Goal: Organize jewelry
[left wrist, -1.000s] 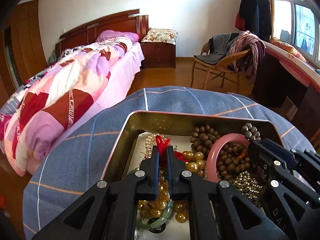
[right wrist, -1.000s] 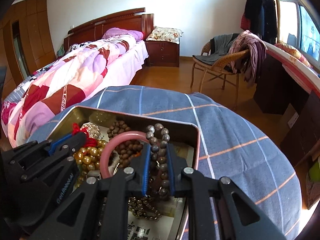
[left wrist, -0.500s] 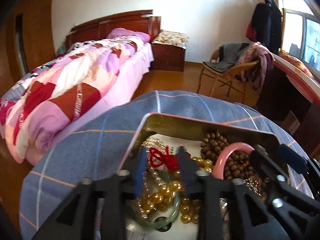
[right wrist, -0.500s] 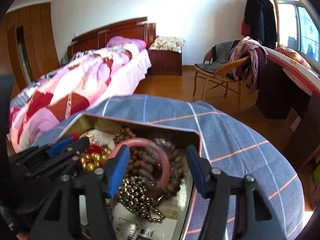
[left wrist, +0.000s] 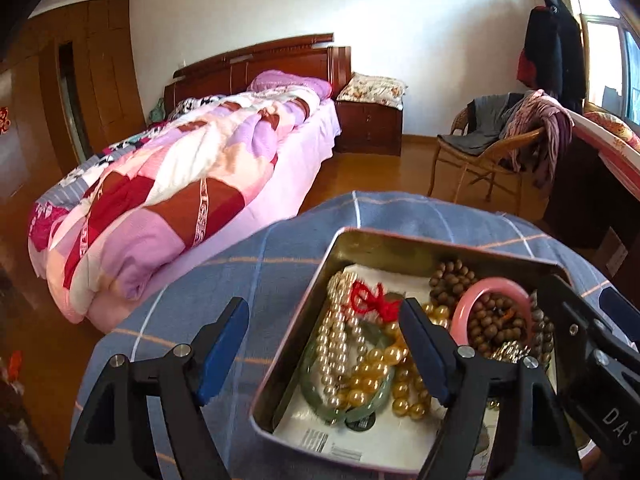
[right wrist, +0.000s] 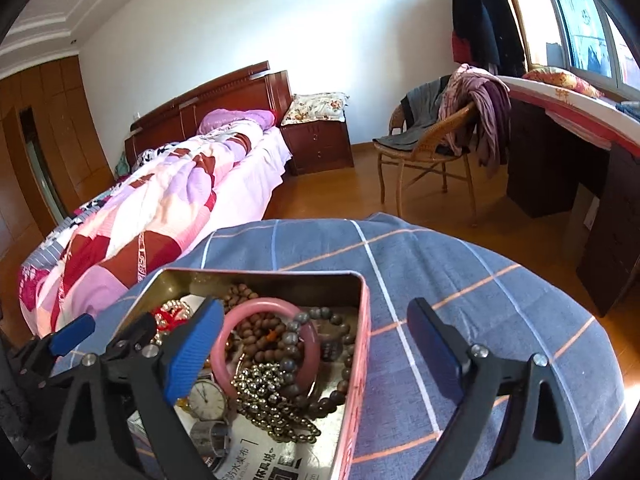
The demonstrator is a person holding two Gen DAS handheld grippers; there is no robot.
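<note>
An open metal tin (left wrist: 400, 240) sits on a blue checked cloth. It holds a pearl strand (left wrist: 336, 344), a red cord (left wrist: 372, 300), yellow beads (left wrist: 400, 384), a green bangle (left wrist: 320, 392), brown wooden beads (left wrist: 452, 276) and a pink bangle (left wrist: 492, 284). My left gripper (left wrist: 322, 320) hangs over the tin's left wall with its jaws opening, and its pads touch nothing. My right gripper (right wrist: 316, 316) straddles the tin's right wall (right wrist: 362, 340), jaws opening too, with nothing pressed. Below it lie a grey bead bracelet (right wrist: 296, 344), a metal bead chain (right wrist: 264, 396) and a watch (right wrist: 206, 398).
The cloth-covered round table (right wrist: 460, 280) drops off on all sides. Beyond it stand a bed with a patchwork quilt (left wrist: 180, 184), a wicker chair with clothes (left wrist: 500, 148), a nightstand (left wrist: 368, 124) and a dark desk (right wrist: 560, 160) at right.
Both grippers went from shut to wide open. The left one let go of the red cord and the right one let go of the grey bead bracelet; both pieces now lie in the tin.
</note>
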